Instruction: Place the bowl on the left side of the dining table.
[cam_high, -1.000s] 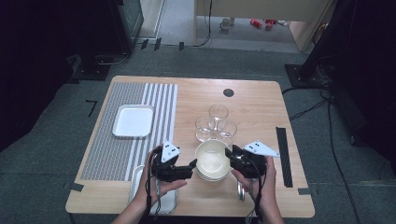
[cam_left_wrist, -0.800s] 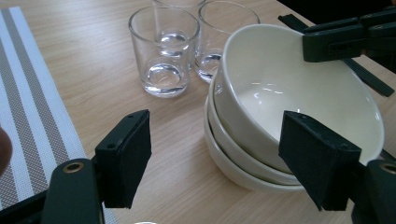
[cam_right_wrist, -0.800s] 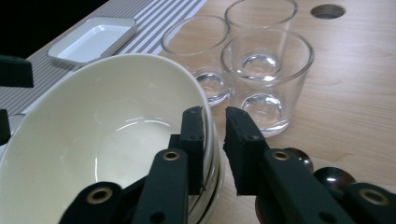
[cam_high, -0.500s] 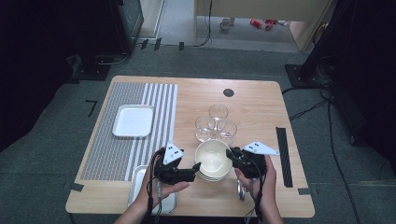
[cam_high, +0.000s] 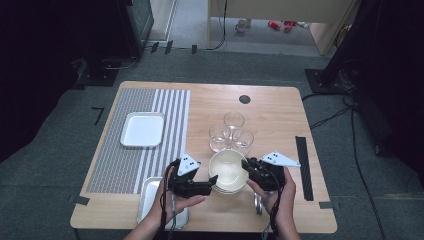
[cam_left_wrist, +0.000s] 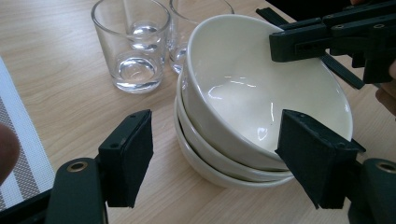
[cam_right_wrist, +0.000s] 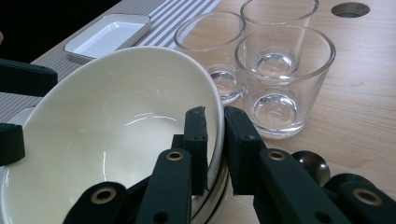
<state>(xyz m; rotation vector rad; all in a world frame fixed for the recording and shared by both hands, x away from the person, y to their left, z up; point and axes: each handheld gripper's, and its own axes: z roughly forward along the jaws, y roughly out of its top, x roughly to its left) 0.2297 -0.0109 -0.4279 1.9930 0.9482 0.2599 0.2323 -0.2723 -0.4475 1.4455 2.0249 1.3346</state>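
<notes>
A stack of three white bowls (cam_high: 227, 171) stands near the table's front edge. The top bowl (cam_left_wrist: 261, 88) sits tilted in the stack. My right gripper (cam_right_wrist: 215, 116) is shut on that bowl's rim, one jaw inside and one outside, seen from above at the bowl's right side (cam_high: 246, 165). My left gripper (cam_left_wrist: 219, 140) is open wide just in front of the stack's left side (cam_high: 212, 180), its jaws not touching the bowls.
Three empty glasses (cam_high: 231, 132) stand close behind the bowls. A white tray (cam_high: 143, 130) lies on a striped mat (cam_high: 125, 165) at left. A metal tray (cam_high: 148, 200) is under the left hand, a spoon (cam_right_wrist: 310, 163) under the right. A black strip (cam_high: 303, 167) lies at right.
My left gripper has edged a little right and forward, closer to the bowl stack. The right gripper has stayed on the top bowl's rim.
</notes>
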